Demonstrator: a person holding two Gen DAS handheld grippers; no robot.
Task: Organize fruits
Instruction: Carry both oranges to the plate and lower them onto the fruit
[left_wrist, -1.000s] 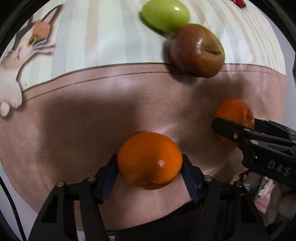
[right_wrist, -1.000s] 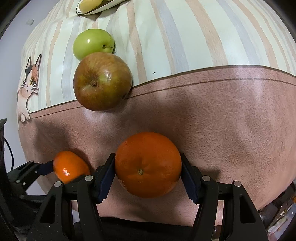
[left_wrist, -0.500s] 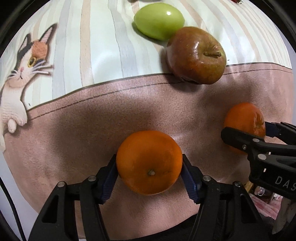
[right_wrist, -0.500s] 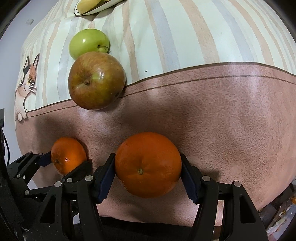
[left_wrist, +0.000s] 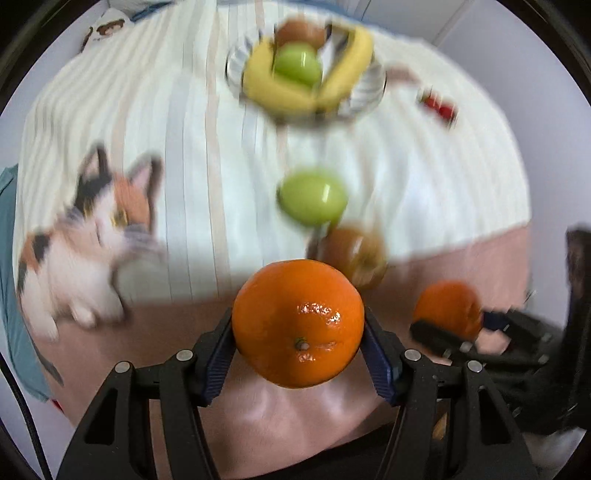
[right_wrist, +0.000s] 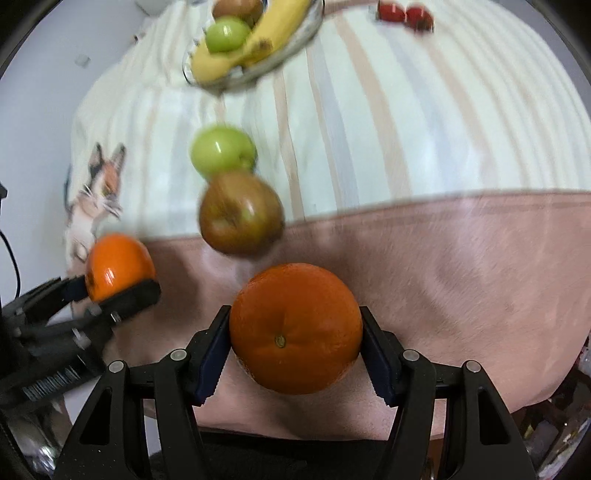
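Oranges: two, one clamped in each claw, both raised over the pink band of the tablecloth (right_wrist: 461, 258).
Left gripper (left_wrist: 298, 341): pinching the left orange (left_wrist: 298, 323) between both blue pads, stem end toward the camera.
Right gripper (right_wrist: 294, 343): pinching the right orange (right_wrist: 294, 328) the same way; it appears at 3 o'clock in the left view.
Step in hand: transport, judged from the blurred background and both loads off the cloth.
Next move: carry toward the bowl (right_wrist: 295, 44) at 12 o'clock, then spread the pads over it.
Obstacles: red-brown apple (right_wrist: 242, 214) just beyond the right orange, green apple (right_wrist: 221, 151) behind it, both on the 12 o'clock line.
Bowl room: bananas (right_wrist: 240, 55) and two fruits already fill it; free space looks tight.
Edges: cloth drops off at 6 o'clock; open striped area at 1 to 2 o'clock.
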